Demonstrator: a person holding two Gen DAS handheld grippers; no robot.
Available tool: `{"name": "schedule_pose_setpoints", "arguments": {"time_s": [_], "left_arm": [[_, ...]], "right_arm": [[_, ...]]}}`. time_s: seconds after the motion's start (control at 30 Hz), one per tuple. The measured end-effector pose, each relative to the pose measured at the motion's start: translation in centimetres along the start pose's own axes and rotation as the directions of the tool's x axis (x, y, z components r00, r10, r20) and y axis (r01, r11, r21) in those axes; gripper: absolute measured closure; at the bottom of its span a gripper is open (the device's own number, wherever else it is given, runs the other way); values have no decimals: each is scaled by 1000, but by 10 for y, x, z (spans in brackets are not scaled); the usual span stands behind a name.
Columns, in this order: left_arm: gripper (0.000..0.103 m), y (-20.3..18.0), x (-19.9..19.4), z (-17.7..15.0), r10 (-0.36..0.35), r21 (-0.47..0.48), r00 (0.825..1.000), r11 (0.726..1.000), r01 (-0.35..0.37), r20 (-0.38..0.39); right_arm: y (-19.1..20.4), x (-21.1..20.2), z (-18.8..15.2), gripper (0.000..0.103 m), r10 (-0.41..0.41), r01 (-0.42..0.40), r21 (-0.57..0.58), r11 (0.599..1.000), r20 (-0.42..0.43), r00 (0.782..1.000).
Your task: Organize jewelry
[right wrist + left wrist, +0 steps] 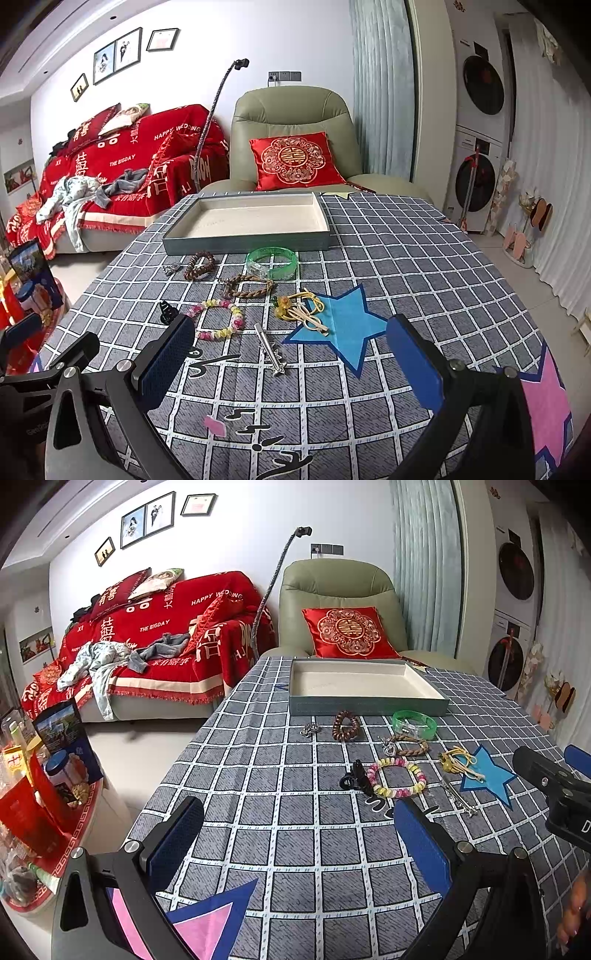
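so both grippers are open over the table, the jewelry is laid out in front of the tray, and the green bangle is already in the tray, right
Not quite. The green bangle is not in the tray; it lies on the tablecloth just in front of the tray's near wall, as the right wrist view shows. The tray holds nothing. The rest stands: the left gripper and right gripper are both open, and the jewelry lies in front of the tray.

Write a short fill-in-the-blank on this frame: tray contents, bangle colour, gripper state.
The tray on the checked tablecloth holds ____ jewelry.
The translucent bangle lying nearest the tray's front wall is ____.
The left gripper and right gripper both have their jaws ____.

Missing words: no; green; open
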State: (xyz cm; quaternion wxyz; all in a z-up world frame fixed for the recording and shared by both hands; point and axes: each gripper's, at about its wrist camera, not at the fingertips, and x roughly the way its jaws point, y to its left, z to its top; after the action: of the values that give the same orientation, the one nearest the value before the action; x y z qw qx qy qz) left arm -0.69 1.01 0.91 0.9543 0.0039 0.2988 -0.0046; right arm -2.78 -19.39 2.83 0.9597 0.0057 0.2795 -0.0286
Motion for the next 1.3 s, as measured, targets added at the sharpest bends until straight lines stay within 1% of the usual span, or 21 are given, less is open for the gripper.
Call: {"name": "schedule_pose_setpoints", "arguments": {"time_s": [1.3], "left_arm": [[0,2,-3,0,3,-8,1000,1000,-3,6]], "right_arm": [[4,-5,2,0,6,-6,0,1000,11,1000]]}}
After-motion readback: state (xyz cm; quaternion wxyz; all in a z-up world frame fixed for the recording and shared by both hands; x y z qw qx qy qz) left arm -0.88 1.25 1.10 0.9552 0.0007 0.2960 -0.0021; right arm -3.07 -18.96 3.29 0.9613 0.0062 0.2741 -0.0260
